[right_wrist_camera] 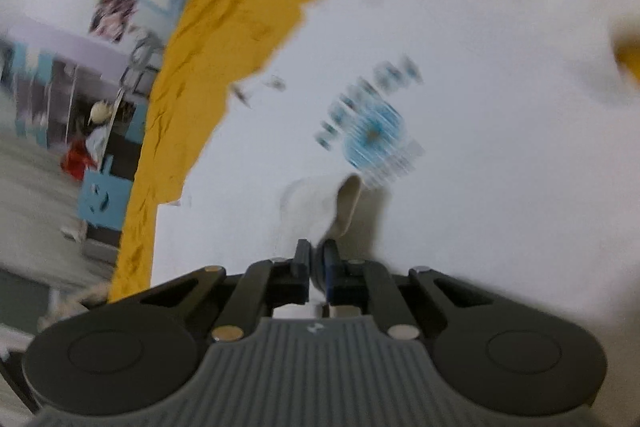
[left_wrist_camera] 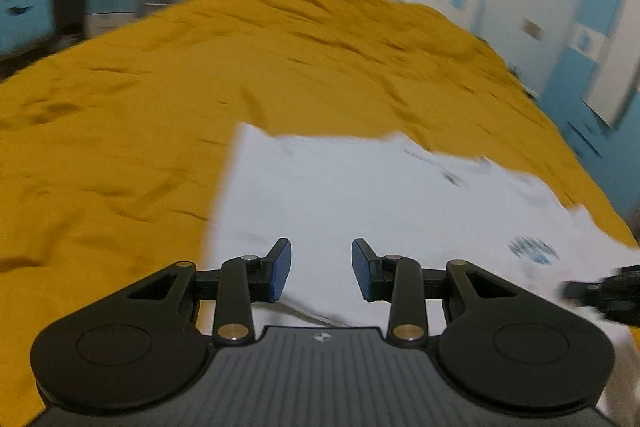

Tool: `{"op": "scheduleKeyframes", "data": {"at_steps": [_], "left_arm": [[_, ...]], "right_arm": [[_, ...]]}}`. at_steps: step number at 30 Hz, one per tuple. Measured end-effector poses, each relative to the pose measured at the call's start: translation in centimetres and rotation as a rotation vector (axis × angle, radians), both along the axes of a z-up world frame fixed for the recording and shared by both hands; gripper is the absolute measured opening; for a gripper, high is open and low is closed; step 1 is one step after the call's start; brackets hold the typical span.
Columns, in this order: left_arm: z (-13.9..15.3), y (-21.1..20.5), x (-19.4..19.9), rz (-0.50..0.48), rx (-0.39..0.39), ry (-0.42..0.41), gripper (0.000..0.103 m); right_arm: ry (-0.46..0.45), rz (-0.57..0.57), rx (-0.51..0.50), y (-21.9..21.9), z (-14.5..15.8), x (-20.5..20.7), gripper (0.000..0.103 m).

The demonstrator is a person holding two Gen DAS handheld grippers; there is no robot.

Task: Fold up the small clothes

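Closest to the lens, the left gripper (left_wrist_camera: 321,269) hovers with its jaws spread apart and nothing between them, just above the near edge of the white garment (left_wrist_camera: 360,195). That garment lies flat on the mustard-yellow bedspread (left_wrist_camera: 160,87). Further right, the right gripper (right_wrist_camera: 316,263) has its jaws clamped on a bunched fold of the white garment (right_wrist_camera: 480,107), beside its blurred blue print (right_wrist_camera: 374,131).

Soft indoor light; both fisheye views motion-blurred, edges warped.
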State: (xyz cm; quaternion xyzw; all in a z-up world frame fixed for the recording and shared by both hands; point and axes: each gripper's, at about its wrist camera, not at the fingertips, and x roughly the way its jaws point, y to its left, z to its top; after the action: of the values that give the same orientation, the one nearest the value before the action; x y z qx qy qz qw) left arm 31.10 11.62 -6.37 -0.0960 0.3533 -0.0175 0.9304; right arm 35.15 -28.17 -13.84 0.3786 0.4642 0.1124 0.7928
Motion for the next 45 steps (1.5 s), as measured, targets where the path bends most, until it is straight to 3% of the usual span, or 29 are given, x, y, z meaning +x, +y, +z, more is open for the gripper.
{"op": "scheduleKeyframes", "data": {"at_steps": [2, 3, 7, 12, 16, 19, 25, 29, 33, 36, 37, 42, 45], "left_arm": [[0.2, 2.4, 0.2, 0.069, -0.003, -0.003, 0.041], [0.2, 3.4, 0.3, 0.098, -0.009, -0.003, 0.041], [0.3, 6.5, 0.7, 0.161, -0.064, -0.006, 0.041], [-0.4, 8.3, 1.1, 0.178, -0.123, 0.007, 0.041], [-1.3, 8.5, 1.7, 0.160, -0.143, 0.019, 0.041], [-2.2, 8.4, 2.7, 0.136, -0.176, 0.044, 0.041], [-3.6, 7.6, 6.3, 0.089, -0.270, 0.094, 0.041], [-4.6, 5.9, 9.1, 0.055, -0.237, 0.140, 0.043], [-6.3, 4.1, 11.5, 0.042, -0.179, 0.169, 0.043], [-7.4, 3.6, 12.3, 0.053, -0.171, 0.177, 0.009], [-7.4, 3.8, 12.2, 0.055, -0.192, 0.169, 0.005], [-5.8, 5.6, 10.6, 0.064, -0.288, 0.064, 0.003], [-4.9, 5.8, 10.5, 0.046, -0.262, 0.047, 0.003]], "right_arm": [[-0.122, 0.064, -0.063, 1.4, 4.7, 1.4, 0.001], [-0.122, 0.064, -0.063, 1.4, 4.7, 1.4, 0.000], [-0.276, 0.145, -0.122, 3.6, 11.7, 4.3, 0.000], [-0.454, 0.177, -0.168, 5.2, 19.7, 6.5, 0.000], [-0.512, 0.125, -0.197, 3.5, 22.9, 6.8, 0.000], [-0.469, 0.067, -0.228, 1.0, 22.1, 6.8, 0.000], [-0.231, 0.036, -0.261, -2.2, 13.0, 8.2, 0.000], [-0.166, -0.005, -0.297, -3.8, 8.8, 8.2, 0.000], [-0.142, -0.019, -0.334, -4.4, 7.0, 8.4, 0.000], [-0.137, -0.030, -0.343, -4.5, 6.3, 8.8, 0.000], [-0.133, -0.031, -0.349, -4.7, 5.9, 9.0, 0.000], [-0.126, -0.040, -0.357, -6.1, 5.4, 8.5, 0.000], [-0.186, -0.032, -0.272, -6.5, 6.1, 7.4, 0.000]]}}
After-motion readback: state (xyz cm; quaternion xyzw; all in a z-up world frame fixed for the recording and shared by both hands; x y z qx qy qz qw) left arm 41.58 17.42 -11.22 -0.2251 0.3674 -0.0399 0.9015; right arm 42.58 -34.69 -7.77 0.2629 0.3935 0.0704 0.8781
